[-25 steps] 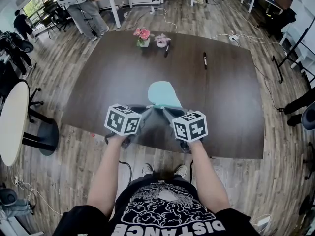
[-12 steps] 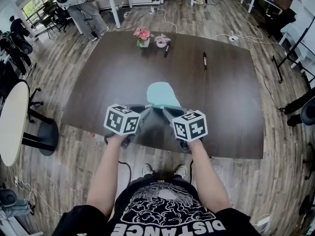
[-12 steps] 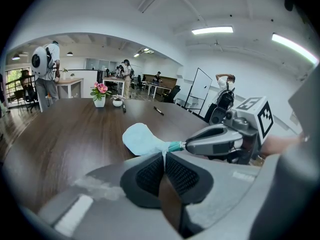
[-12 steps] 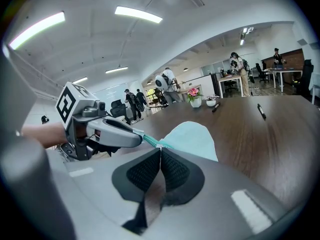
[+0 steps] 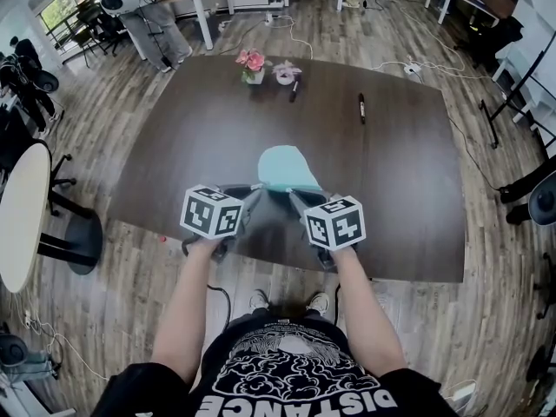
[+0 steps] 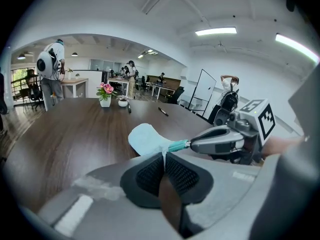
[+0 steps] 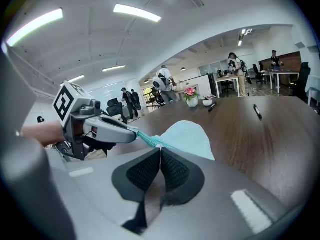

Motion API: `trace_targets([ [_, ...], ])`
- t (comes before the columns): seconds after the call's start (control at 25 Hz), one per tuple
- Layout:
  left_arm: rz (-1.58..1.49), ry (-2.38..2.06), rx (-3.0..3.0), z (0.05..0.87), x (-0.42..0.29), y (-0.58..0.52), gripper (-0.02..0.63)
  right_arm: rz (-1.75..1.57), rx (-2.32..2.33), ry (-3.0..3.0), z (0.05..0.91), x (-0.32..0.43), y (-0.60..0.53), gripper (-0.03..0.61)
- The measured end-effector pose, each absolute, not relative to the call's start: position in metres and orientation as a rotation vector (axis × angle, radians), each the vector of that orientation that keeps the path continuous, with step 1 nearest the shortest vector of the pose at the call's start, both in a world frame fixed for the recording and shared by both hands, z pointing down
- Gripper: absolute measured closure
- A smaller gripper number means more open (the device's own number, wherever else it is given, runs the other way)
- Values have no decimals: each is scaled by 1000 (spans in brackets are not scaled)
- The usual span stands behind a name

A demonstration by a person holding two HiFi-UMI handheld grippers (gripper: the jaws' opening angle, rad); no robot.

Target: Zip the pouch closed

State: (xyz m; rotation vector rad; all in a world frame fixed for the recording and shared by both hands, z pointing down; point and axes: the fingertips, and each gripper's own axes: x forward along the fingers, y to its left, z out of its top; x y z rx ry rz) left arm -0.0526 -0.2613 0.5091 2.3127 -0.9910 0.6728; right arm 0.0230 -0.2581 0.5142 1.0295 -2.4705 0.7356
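At the table's (image 5: 174, 146) near edge, midway along it, two grippers clench the pale teal pouch (image 5: 285, 168).
Left gripper (image 5: 257, 189) and right gripper (image 5: 291, 194) are both clamped tight on the pouch's zipper edge, side by side; its far end rests on the table.

Surface: dark brown wood-grain table (image 5: 174, 146), rounded corners.
Far edge: pink flowers in a white pot (image 5: 252, 64). Just beside it stands a smaller white pot (image 5: 285, 72), with a black pen (image 5: 294, 88) touching or nearly touching it.
Right of these, well apart: a black marker (image 5: 361, 107) lying flat.
Near-centre: a light teal pouch (image 5: 285, 167), far end resting on the tabletop.
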Motion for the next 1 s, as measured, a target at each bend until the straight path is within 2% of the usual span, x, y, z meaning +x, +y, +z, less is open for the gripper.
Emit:
trace_targets([
  [1.0, 627, -1124, 2234, 517, -79, -269, 595, 734, 1097, -2426, 519, 40, -264, 571],
])
